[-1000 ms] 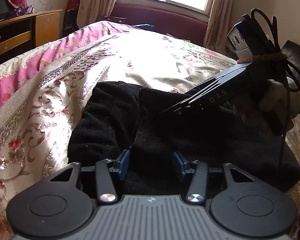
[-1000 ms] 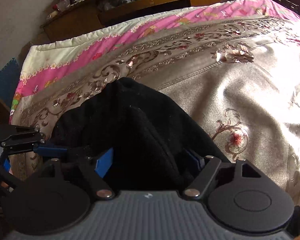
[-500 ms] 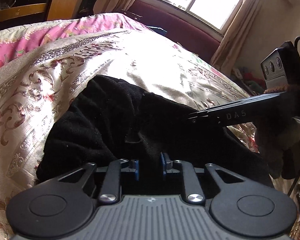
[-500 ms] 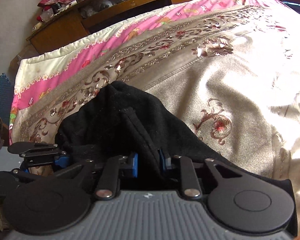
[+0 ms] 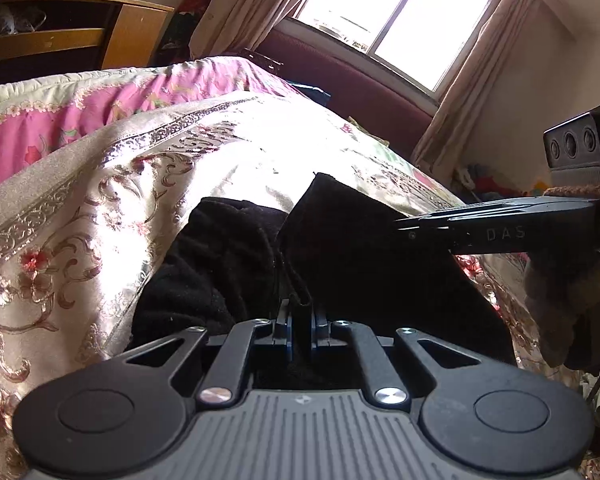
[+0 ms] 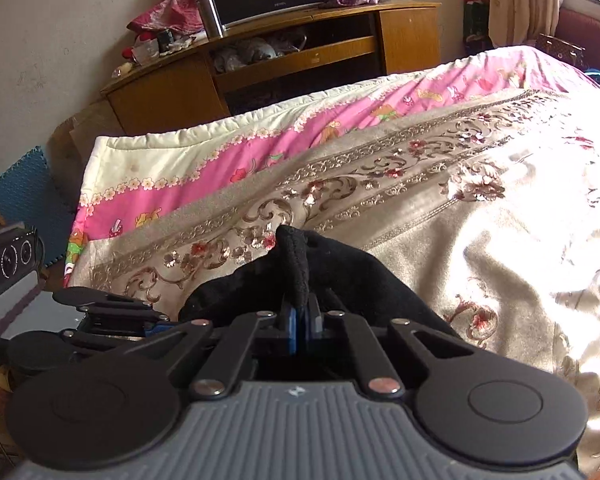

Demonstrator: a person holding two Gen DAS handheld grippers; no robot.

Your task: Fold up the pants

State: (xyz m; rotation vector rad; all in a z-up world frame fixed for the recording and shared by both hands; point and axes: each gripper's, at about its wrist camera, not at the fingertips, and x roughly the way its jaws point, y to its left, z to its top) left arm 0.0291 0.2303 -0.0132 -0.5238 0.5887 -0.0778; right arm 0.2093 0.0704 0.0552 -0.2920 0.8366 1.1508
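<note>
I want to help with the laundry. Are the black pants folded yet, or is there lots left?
Just getting started. Done: both grippers have grabbed the pants. The left gripper and the right gripper are each shut on a pinch of black cloth. In hand: one edge stands lifted off the bedspread. Left: the pants are bunched in a heap, so they still need folding over and laying flat.

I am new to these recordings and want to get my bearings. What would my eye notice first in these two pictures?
First, the black fleece pants, a dark heap in the middle of the shiny beige floral bedspread. Both tongs are shut on folds of that cloth: the left tongs low in the left view, the right tongs pinching a raised ridge. Behind, a bright window glares over the bed.
</note>
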